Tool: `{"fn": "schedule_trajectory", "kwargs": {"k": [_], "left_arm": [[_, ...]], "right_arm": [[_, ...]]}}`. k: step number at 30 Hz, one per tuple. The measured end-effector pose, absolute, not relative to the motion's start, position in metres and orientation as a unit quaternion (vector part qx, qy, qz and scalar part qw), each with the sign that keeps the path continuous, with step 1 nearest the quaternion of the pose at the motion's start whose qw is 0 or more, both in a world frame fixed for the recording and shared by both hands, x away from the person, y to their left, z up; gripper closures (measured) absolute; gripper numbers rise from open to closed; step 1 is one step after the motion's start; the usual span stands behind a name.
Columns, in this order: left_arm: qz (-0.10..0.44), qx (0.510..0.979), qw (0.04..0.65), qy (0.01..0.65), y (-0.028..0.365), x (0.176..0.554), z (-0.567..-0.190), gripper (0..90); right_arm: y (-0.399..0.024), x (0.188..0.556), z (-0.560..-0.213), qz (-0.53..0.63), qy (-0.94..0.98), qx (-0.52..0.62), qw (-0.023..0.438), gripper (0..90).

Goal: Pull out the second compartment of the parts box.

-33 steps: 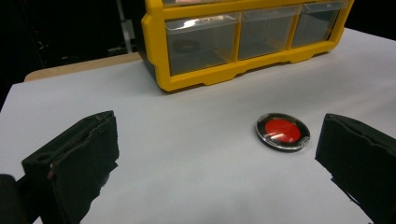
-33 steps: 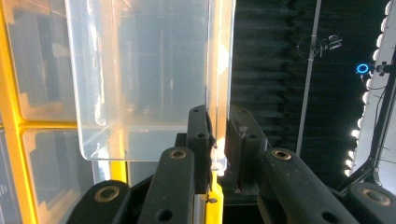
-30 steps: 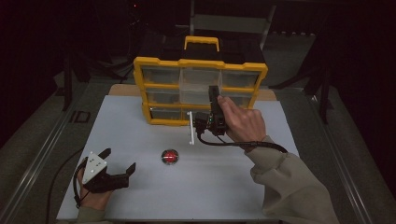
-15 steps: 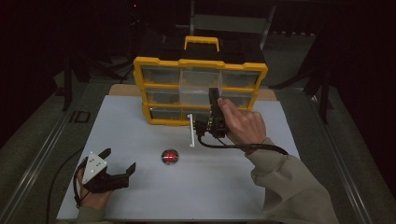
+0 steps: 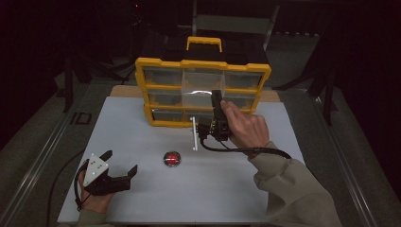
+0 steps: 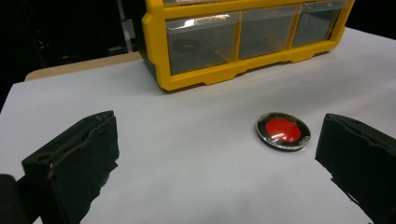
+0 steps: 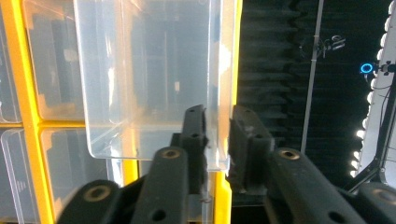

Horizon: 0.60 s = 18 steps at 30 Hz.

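Right gripper view: the right gripper [image 7: 217,135] has its jaws astride the clear drawer [image 7: 149,74]'s front wall, just easing apart, drawer pulled halfway from the yellow organizer [image 5: 203,68]. Left gripper [image 5: 116,172] waits wide open on the worktop [image 5: 213,189] near the red disc [image 5: 171,158].

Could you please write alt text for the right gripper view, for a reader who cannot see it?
The right claw straddles the front wall of a clear plastic drawer pulled partway out of a yellow organiser; its two black jaws have just been opening, and a gap shows beside the wall. Dark background lies to the right.
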State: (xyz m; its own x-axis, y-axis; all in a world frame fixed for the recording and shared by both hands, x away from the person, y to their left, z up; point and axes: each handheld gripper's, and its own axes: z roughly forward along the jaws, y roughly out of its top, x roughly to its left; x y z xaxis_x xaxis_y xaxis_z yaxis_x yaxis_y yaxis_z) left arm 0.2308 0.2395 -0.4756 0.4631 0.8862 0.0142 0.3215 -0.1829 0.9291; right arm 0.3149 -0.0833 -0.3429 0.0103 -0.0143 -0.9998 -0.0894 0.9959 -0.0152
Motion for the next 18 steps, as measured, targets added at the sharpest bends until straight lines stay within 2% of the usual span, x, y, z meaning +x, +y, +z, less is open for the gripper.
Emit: {"fn": "schedule_trajectory", "kwargs": {"k": [2,6,11,16,18], "left_arm": [[0.296,0.71,0.477,0.426,0.2394,0.2309,-0.4757,0.0],[0.296,0.71,0.476,0.426,0.239,0.231,-0.4758,0.0],[0.296,0.71,0.476,0.426,0.2391,0.231,-0.4758,0.0],[0.296,0.71,0.476,0.426,0.2392,0.2311,-0.4758,0.0],[0.296,0.71,0.476,0.426,0.2392,0.231,-0.4758,0.0]], "right_arm": [[-0.084,0.315,-0.3435,0.032,0.703,-0.031,0.709,65.2],[-0.0856,0.3158,-0.3427,0.058,0.711,-0.012,0.7,46.8],[-0.0889,0.3179,-0.3405,0.077,0.717,0.009,0.693,40.0],[-0.0921,0.3202,-0.3456,0.083,0.708,0.018,0.701,22.8],[-0.0934,0.321,-0.3474,0.084,0.704,0.022,0.705,18.6]]}}
